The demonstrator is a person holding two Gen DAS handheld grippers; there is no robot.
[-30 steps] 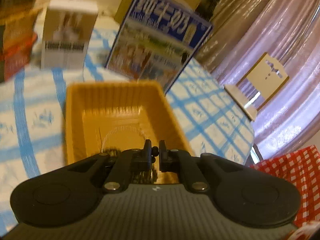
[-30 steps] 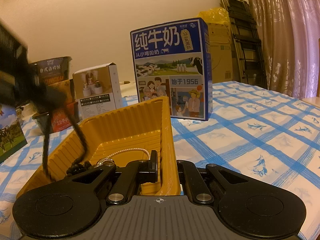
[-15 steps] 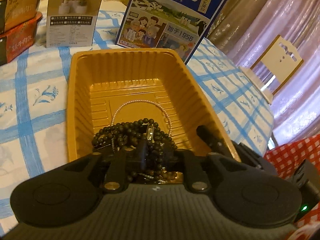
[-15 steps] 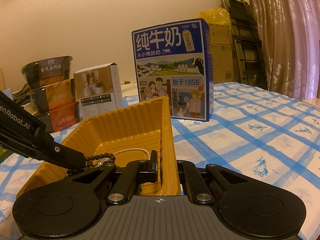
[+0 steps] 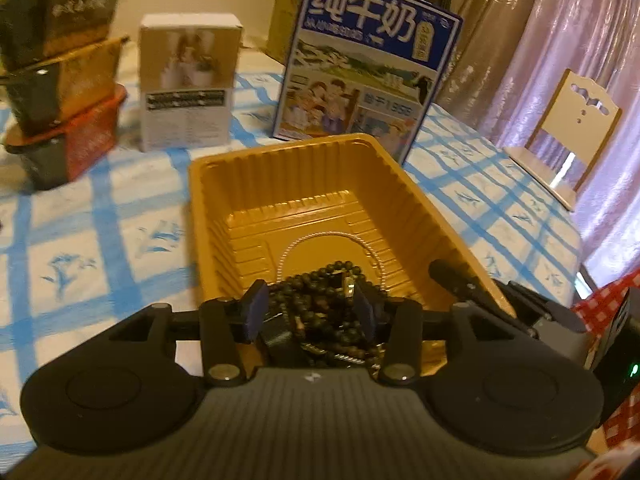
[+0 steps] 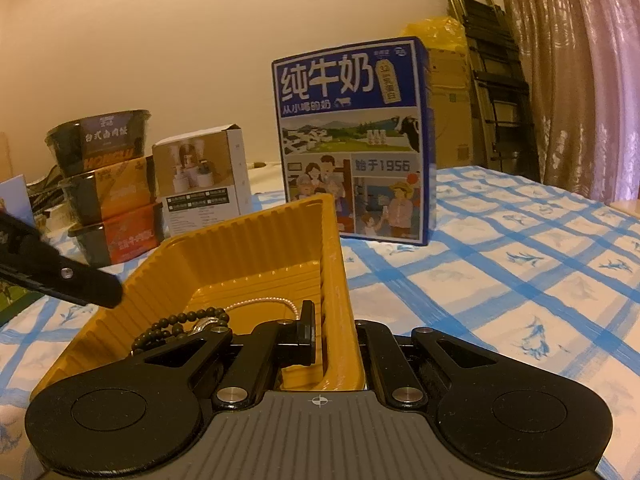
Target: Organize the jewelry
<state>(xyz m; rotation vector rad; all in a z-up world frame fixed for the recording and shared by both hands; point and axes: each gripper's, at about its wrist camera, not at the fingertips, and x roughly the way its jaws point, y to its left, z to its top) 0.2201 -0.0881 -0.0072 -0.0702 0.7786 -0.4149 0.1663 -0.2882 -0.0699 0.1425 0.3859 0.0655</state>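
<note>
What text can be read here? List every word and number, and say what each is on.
"纯牛奶", "从小喝的奶", "始于1956": blue milk carton.
"台式卤肉饭": top black bowl of the stack.
White box: label print too small to read.
Lower bowls: blurred.

dim, warm amber indoor light tints both views, with strong fisheye bending at the edges and motion blur smearing the left view's background.

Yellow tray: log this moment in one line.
left gripper: open over dark bead necklace | right gripper: shut on yellow tray wall | pearl chain also in tray
</note>
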